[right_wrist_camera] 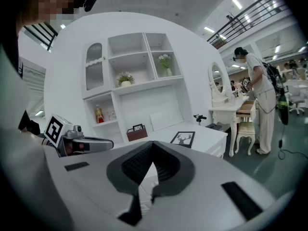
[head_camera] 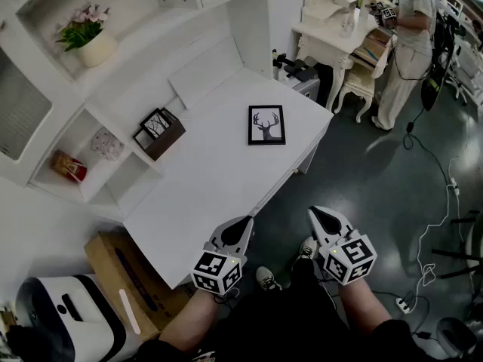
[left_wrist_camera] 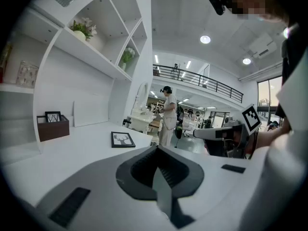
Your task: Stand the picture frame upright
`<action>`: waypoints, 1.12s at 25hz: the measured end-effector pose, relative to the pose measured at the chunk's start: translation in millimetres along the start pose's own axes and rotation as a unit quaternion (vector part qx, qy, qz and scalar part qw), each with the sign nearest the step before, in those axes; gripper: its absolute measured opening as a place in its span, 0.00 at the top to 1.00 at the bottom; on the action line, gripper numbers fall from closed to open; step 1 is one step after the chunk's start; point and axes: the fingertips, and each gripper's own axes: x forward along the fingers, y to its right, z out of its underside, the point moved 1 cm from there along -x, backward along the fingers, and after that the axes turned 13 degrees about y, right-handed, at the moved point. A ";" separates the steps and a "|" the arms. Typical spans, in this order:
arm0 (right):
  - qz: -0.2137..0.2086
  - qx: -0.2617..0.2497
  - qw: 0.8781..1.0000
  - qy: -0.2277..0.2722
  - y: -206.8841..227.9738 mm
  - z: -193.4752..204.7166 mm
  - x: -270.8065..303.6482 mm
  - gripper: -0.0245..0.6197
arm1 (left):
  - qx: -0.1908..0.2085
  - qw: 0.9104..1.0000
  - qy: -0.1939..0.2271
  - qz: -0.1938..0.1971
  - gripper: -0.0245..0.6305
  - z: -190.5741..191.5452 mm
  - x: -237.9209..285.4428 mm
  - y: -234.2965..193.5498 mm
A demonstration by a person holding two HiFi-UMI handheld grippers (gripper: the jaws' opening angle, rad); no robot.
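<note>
A black picture frame (head_camera: 267, 124) with a deer print lies flat on the white desk (head_camera: 219, 179), toward its far right corner. The same picture frame (left_wrist_camera: 123, 139) shows low ahead in the left gripper view, and the picture frame (right_wrist_camera: 183, 138) also appears in the right gripper view. My left gripper (head_camera: 243, 222) hovers shut and empty just off the desk's near edge. Beside it my right gripper (head_camera: 317, 213) is shut and empty too, over the floor. Both are well short of the frame.
A brown box (head_camera: 160, 133) holding a small framed picture stands at the desk's back left, under white shelves with a flower pot (head_camera: 89, 41). A person (head_camera: 405, 44) stands by a white dressing table (head_camera: 339, 40) at the far right. A cardboard box (head_camera: 128, 277) sits below the desk.
</note>
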 end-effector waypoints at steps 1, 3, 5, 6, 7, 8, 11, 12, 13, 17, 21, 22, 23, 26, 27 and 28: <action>0.000 0.000 1.000 0.000 0.0 -0.1 0.6 0.96 | 0.000 1.000 0.000 0.000 0.96 0.2 0.2 -0.1; 0.000 -0.001 1.000 -0.001 0.2 0.0 1.1 0.96 | 0.000 1.000 0.000 0.001 0.96 0.7 0.7 0.3; 0.000 0.000 1.000 -0.001 0.6 0.9 0.2 0.96 | -0.001 1.000 0.000 0.002 0.96 1.5 1.0 1.7; -0.001 -0.001 1.000 -0.001 0.5 1.4 -0.3 0.96 | -0.001 1.000 0.000 0.002 0.96 1.9 1.0 2.3; -0.003 -0.002 1.000 -0.001 0.1 1.8 -0.3 0.96 | -0.002 1.000 0.000 0.002 0.96 2.3 1.2 2.5; -0.005 -0.005 1.000 -0.001 -0.6 1.8 0.1 0.96 | -0.002 1.000 0.000 0.003 0.96 2.6 1.4 2.1; -0.006 -0.013 1.000 0.002 -0.8 1.0 2.4 0.96 | -0.005 1.000 -0.002 0.005 0.96 3.1 2.8 0.8; -0.005 -0.013 1.000 0.002 -0.1 0.9 2.8 0.96 | -0.006 1.000 -0.002 0.005 0.96 3.4 3.3 1.0; -0.004 -0.012 1.000 0.002 0.8 1.0 3.1 0.96 | -0.007 1.000 -0.002 0.006 0.95 3.5 3.8 1.1; 0.001 -0.008 1.000 0.002 3.7 0.1 5.0 0.96 | -0.007 1.000 -0.001 0.005 0.96 2.3 5.2 -0.6; 0.003 -0.005 1.000 0.004 6.2 -3.3 6.5 0.96 | -0.009 1.000 0.000 0.004 0.96 1.2 5.8 -0.9; 0.002 -0.006 1.000 0.004 7.1 -4.2 7.0 0.96 | -0.008 1.000 0.000 0.004 0.96 1.1 6.5 -0.5; 0.002 -0.007 1.000 0.004 8.3 -5.0 7.9 0.96 | -0.007 1.000 -0.001 0.005 0.95 1.3 7.5 -0.3; 0.002 -0.007 1.000 0.006 14.9 -7.0 12.6 0.96 | -0.006 1.000 -0.001 0.003 0.96 2.5 12.2 -1.2; 0.001 -0.006 1.000 0.007 17.6 -7.6 15.2 0.96 | -0.006 1.000 -0.001 0.000 0.96 2.8 14.2 -1.8; -0.002 -0.006 1.000 0.006 20.3 -8.1 18.5 0.96 | -0.006 1.000 -0.001 -0.003 0.96 2.8 16.4 -2.7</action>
